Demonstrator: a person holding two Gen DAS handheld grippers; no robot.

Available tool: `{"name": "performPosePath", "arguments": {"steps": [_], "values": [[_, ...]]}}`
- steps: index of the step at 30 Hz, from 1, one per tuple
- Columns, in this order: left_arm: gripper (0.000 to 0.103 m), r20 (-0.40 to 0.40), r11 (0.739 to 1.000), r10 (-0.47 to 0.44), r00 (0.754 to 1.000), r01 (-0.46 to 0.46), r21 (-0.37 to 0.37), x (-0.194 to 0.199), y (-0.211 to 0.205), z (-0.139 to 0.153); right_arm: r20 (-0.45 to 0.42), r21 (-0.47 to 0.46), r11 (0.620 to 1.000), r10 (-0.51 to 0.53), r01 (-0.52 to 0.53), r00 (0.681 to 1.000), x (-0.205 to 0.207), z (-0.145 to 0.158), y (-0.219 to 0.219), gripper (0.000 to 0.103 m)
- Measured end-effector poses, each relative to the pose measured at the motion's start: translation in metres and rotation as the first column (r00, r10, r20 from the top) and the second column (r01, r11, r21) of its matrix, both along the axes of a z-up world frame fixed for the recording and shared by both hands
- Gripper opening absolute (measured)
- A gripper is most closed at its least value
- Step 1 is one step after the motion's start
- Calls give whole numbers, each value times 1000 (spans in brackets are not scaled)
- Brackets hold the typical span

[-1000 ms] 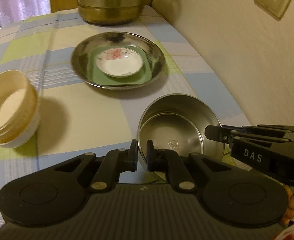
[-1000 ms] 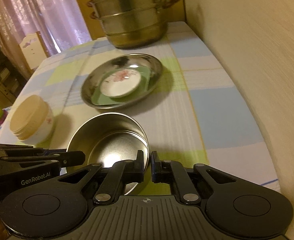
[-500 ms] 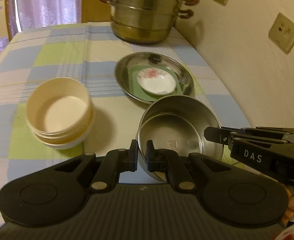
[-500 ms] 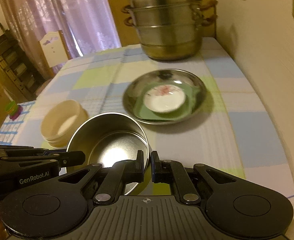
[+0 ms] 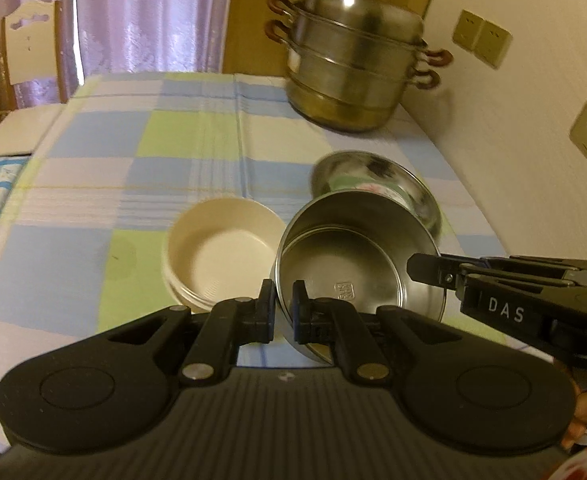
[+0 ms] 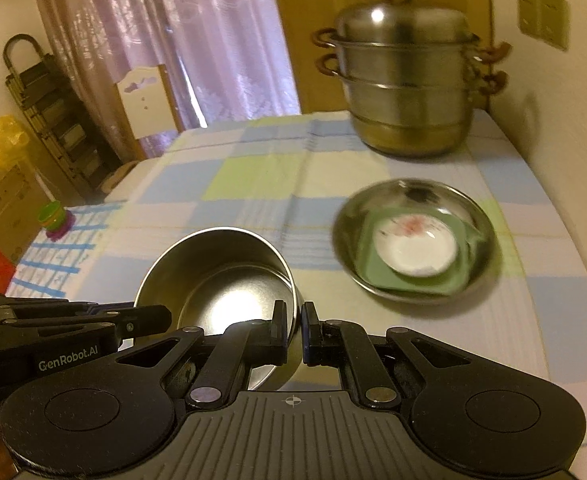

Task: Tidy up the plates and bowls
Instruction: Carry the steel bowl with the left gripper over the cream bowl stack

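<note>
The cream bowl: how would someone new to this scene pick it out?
Find the tall steel steamer pot at the far end of the checked tablecloth. Nearer the camera, left of the steel bowl the two grippers hold, sits the cream bowl: the only matte, non-metal bowl there.

Counted on the tabletop (image 6: 253,184): one deep steel bowl (image 5: 357,264), raised; one cream bowl stack (image 5: 221,252), number of bowls in it unclear; one wide steel dish (image 6: 413,240) holding one green square plate (image 6: 413,284) and one white flowered saucer (image 6: 417,248); one tiered steamer pot (image 6: 405,88) with one lid. Two grippers in view, left gripper (image 5: 283,300) and right gripper (image 6: 294,322). Wall plates (image 5: 481,40): three seen. One chair back (image 6: 145,96).
</note>
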State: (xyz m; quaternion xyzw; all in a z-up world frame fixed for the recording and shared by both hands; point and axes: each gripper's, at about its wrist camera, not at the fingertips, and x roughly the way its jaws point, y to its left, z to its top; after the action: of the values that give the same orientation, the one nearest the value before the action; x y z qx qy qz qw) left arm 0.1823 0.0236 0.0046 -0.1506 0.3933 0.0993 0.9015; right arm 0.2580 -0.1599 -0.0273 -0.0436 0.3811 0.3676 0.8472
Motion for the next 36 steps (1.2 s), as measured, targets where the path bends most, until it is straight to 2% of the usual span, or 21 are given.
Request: {"name": "performPosePath", "arguments": {"steps": [11, 20, 36], "values": [[7, 7, 999, 47, 999, -47, 2, 6, 48, 6, 11, 24, 999, 40, -40, 999, 12, 14, 54, 7], [7, -36, 996, 77, 996, -78, -39, 23, 79, -8, -33, 5, 999, 47, -46, 998, 31, 3, 88, 7], [7, -102, 993, 76, 992, -84, -77, 40, 90, -33, -124, -20, 1000, 19, -21, 992, 51, -21, 97, 7]]}}
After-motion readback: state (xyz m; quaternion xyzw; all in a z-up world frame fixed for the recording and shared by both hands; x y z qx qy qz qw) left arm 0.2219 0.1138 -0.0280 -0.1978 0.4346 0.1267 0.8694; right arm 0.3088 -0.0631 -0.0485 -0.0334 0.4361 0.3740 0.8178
